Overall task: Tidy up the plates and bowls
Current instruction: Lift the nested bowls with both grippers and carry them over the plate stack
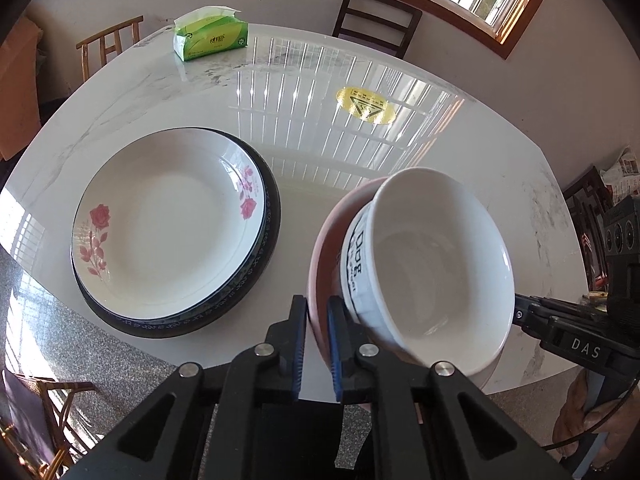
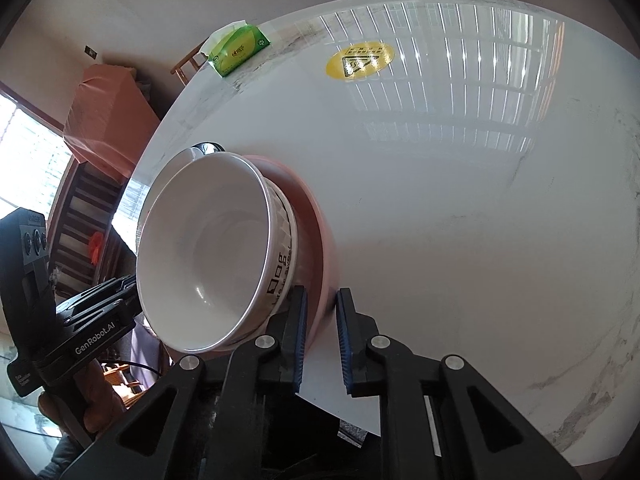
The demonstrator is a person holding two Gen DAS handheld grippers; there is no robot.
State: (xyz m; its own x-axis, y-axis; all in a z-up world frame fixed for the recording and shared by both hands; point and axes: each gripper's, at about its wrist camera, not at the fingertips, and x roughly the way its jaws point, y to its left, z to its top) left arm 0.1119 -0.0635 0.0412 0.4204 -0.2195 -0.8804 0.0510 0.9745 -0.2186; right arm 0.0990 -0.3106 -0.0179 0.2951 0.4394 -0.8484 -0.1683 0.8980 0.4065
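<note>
A white bowl [image 1: 432, 264] with black lettering sits nested in a wider pink bowl [image 1: 324, 248] near the table's front edge. My left gripper [image 1: 316, 308] is shut on the pink bowl's near rim. My right gripper [image 2: 322, 300] is shut on the same pink bowl [image 2: 308, 208] at the opposite rim, with the white bowl [image 2: 200, 248] just left of its fingers. Each gripper shows in the other's view: the right gripper [image 1: 518, 314] at the far right, the left gripper [image 2: 130, 280] at the far left. A white rose-patterned plate [image 1: 168, 220] lies stacked on a dark blue-rimmed plate [image 1: 264, 264] to the left.
The white marble table [image 1: 320, 80] carries a green tissue pack [image 1: 210, 36] at the back left and a yellow sticker [image 1: 366, 105] in the middle. Wooden chairs [image 1: 376, 20] stand around it. A person's hand [image 1: 592, 420] holds the right gripper's handle.
</note>
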